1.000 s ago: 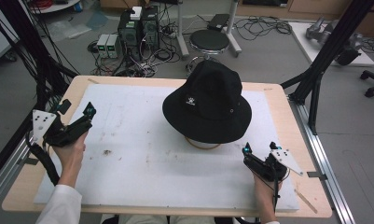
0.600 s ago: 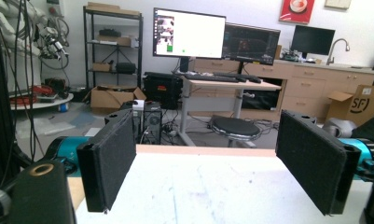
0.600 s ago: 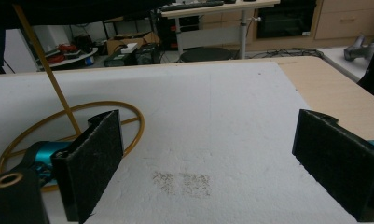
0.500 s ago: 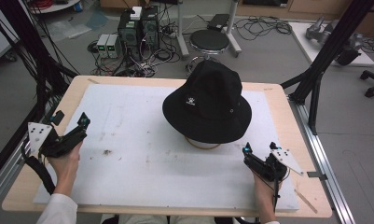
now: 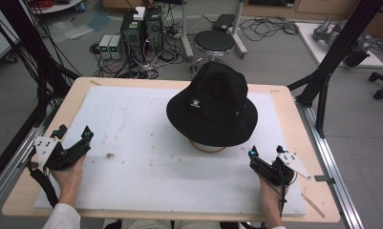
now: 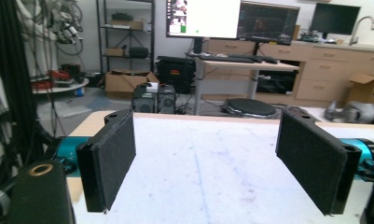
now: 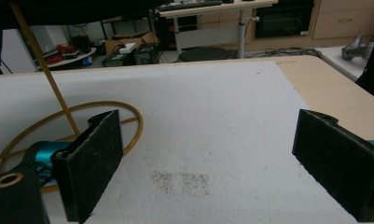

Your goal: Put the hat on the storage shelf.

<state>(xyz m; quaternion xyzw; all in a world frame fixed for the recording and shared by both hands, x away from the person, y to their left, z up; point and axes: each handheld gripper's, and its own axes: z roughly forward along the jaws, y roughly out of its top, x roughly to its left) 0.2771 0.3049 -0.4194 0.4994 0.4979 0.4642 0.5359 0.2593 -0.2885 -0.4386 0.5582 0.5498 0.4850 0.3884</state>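
A black bucket hat sits on a gold wire stand at the middle of the white mat. My left gripper is held near the mat's left edge, far from the hat. It is open, and its pads have only mat between them. My right gripper rests near the front right, just below and right of the hat's brim. It is open too, with nothing between its pads. The stand's ring base lies to the left of the right gripper's jaws, with the hat's dark brim above.
The mat covers a wooden table. A small dark smudge marks the mat near my left hand. Black frame poles stand at both sides. A stool and computers sit on the floor behind the table.
My left gripper has drawn back toward the person and a little to the left. The right gripper and the hat have stayed still.
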